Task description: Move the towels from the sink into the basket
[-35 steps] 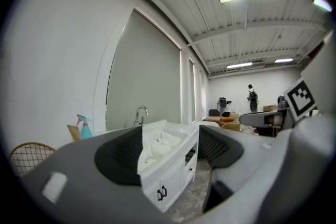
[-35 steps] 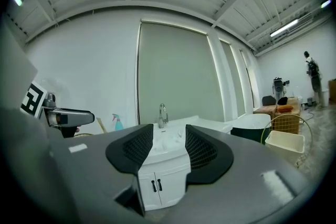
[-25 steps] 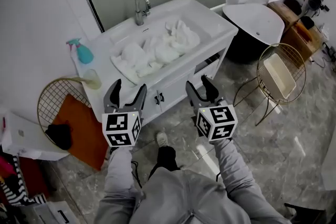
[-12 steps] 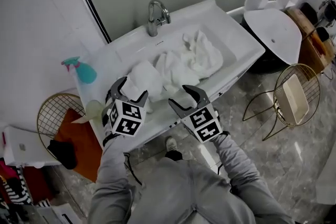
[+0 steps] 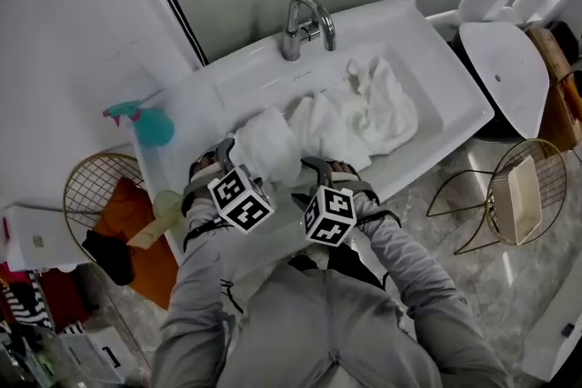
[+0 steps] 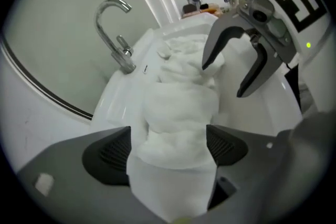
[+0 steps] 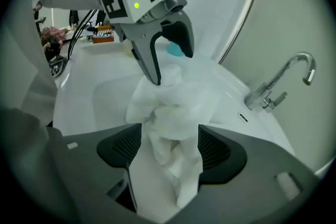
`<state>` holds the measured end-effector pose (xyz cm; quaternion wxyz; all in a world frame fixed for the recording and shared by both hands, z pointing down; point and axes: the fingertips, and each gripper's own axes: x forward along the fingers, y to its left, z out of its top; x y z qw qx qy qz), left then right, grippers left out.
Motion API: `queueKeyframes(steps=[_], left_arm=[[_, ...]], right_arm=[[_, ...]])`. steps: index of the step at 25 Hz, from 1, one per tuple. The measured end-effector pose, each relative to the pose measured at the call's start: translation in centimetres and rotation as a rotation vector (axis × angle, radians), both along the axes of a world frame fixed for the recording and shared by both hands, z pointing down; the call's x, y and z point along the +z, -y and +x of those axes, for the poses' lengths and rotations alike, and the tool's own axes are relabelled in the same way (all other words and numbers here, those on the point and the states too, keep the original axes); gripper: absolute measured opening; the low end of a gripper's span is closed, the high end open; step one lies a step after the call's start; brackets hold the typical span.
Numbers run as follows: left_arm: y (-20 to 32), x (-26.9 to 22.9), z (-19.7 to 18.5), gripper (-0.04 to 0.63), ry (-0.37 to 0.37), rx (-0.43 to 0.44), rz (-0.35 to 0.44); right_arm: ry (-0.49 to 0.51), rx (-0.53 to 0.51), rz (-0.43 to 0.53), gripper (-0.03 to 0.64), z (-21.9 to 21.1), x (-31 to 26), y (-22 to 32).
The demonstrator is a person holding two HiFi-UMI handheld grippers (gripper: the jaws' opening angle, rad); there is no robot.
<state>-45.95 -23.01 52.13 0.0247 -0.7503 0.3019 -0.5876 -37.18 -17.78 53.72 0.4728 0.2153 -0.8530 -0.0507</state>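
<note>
- In the head view, the white towels [image 5: 355, 109] were seen heaped in the sink [image 5: 446, 73], below the faucet [image 5: 305, 18].
- The left gripper [image 5: 214, 161] and the right gripper [image 5: 329, 170] were held side by side at the near edge of the heap. The sink's near rim was hidden by the marker cubes and the person's sleeves.
- A teal spray bottle [image 5: 150, 124] and a yellowish cup [image 5: 168, 200] were seen on the counter left of the sink.
- One wire basket [image 5: 86, 186] was seen on the floor at the left, with an orange cloth [image 5: 127, 213] in it. A second wire basket [image 5: 523, 195] was seen on a stand at the right, well apart from the sink.
- In the left gripper view, the left gripper's [image 6: 168, 149] jaws were seen set wide, having just been opening. A thick roll of towel [image 6: 178, 107] lay between the pads, and no squeeze on it could be made out.
- Ahead, the right gripper [image 6: 223, 80] stood over the heap and blocked part of it.
- In the right gripper view, the right gripper's [image 7: 164, 152] jaws were likewise seen wide, having just been opening. A crumpled fold of towel [image 7: 168, 107] hung between them.
- The left gripper [image 7: 172, 66] stood in the way just beyond, with its tips down at the towels.
</note>
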Motion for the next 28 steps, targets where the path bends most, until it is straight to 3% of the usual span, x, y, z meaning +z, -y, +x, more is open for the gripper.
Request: queueKeyframes(steps=[7,15,18,23,26,28], left_arm=[[-0.3,5.5,-1.5,0.531,0.263,0.120,-0.176],[1.4,8.7,-2.6,0.561,0.351,0.165,-0.286],[1.7,9.7,-2.5,0.563,0.355,0.183,-0.328],[1.5,10.4,-2.6,0.560,0.261,0.154,-0.393],[1.2,10.3,-2.5,0.545,0.217,0.146,-0.419],[0.8,10.4,-2.3,0.494,0.204,0.154,-0.429]], right_arm=[[-0.193,-0.161,0.017,0.345,-1.2,4.9,2.5],[-0.264,-0.171,0.093,0.351,-2.5,8.1,5.5],[-0.292,-0.197,0.148,0.350,-2.9,8.9,6.1],[-0.310,-0.206,0.231,0.345,-3.4,9.6,7.0],[-0.309,-0.210,0.276,0.292,-3.4,9.6,7.4],[-0.300,-0.203,0.301,0.234,-3.4,9.4,7.7]])
